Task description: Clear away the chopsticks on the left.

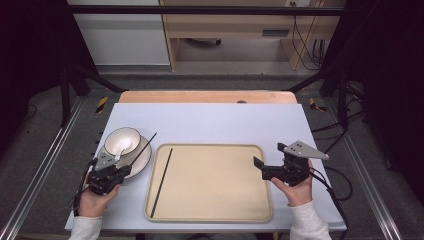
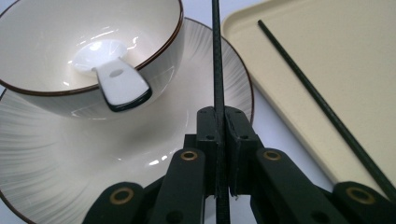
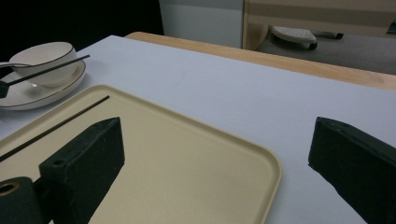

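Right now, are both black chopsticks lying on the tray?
No, one chopstick lies on the tray; the left tongs grip the other chopstick.

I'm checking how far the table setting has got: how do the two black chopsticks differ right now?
The held chopstick is clamped between the closed jaws of the left tool; the tray chopstick lies free, untouched. The held chopstick slants over the plate beside the bowl; the tray chopstick rests flat along the left side of the tray. Both are thin, straight and black.
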The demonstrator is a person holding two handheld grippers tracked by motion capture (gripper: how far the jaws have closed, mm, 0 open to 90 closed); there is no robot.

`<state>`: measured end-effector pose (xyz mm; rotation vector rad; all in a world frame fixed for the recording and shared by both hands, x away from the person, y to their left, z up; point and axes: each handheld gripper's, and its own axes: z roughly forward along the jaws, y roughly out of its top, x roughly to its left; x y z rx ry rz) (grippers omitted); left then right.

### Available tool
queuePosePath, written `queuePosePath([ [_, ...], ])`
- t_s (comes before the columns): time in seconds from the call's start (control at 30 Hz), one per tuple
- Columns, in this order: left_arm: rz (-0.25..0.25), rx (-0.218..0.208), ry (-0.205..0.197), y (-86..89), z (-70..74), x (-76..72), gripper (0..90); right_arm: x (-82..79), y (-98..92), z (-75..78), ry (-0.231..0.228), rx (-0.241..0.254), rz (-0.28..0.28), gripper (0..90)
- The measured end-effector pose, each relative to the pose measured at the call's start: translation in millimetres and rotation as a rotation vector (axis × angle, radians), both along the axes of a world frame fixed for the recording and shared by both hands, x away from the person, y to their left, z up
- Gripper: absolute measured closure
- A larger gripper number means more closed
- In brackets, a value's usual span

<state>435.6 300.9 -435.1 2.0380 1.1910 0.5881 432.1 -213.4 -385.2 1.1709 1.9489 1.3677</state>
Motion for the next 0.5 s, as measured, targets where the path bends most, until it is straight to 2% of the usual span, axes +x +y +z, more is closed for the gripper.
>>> queuePosePath([
  [0.13,0.005,-0.016,-0.021,-7.9,2.9,-4.2,85.3,-0.3,-0.6,0.7,-0.002,0.001,0.0,3.7],
  [0.17,0.004,-0.026,-0.038,-12.1,4.6,-6.9,85.2,-0.6,-0.9,1.1,-0.003,0.006,0.001,3.7],
  [0.5,0.011,-0.068,-0.075,-34.4,10.4,-19.2,85.3,-0.8,-1.6,1.4,-0.006,0.004,-0.002,3.5],
])
